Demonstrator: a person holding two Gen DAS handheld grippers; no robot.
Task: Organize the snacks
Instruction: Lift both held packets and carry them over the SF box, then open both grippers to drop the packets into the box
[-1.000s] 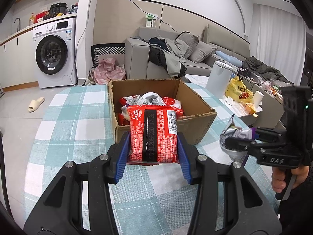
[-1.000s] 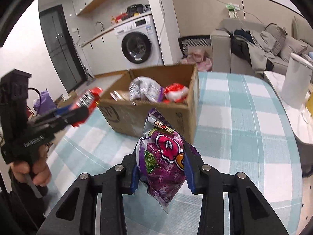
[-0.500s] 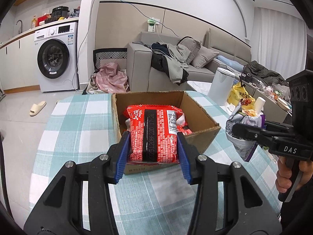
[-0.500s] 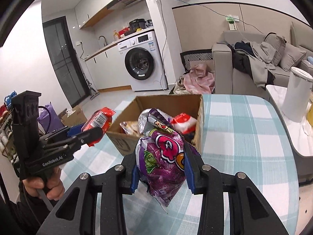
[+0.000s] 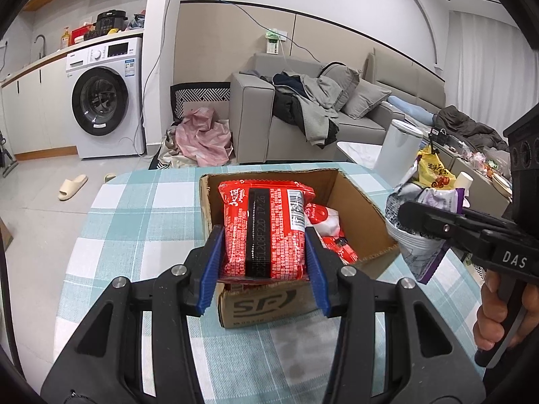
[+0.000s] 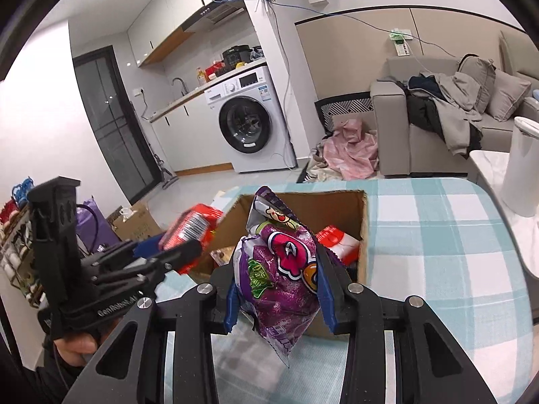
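Observation:
My left gripper (image 5: 264, 252) is shut on a red snack packet (image 5: 266, 229) with a black stripe, held above the near edge of an open cardboard box (image 5: 269, 303). The box holds other red and white packets (image 5: 325, 217). My right gripper (image 6: 278, 286) is shut on a purple snack bag (image 6: 283, 269), held over the box's near wall (image 6: 363, 232). In the left wrist view the right gripper (image 5: 414, 222) and its purple bag (image 5: 421, 252) hang beside the box's right corner. In the right wrist view the left gripper (image 6: 175, 252) with its red packet (image 6: 192, 225) sits at the box's left side.
The box stands on a table with a teal and white checked cloth (image 5: 141, 222). A white cylindrical bin (image 5: 397, 148) and a yellow bag (image 5: 434, 171) are past the table's right edge. A sofa (image 5: 320, 111) and washing machine (image 5: 104, 101) stand behind.
Both grippers have risen and moved forward to the box, each with its packet still clamped. The red packet now hangs over the box's opening, and the purple bag is at its near wall.

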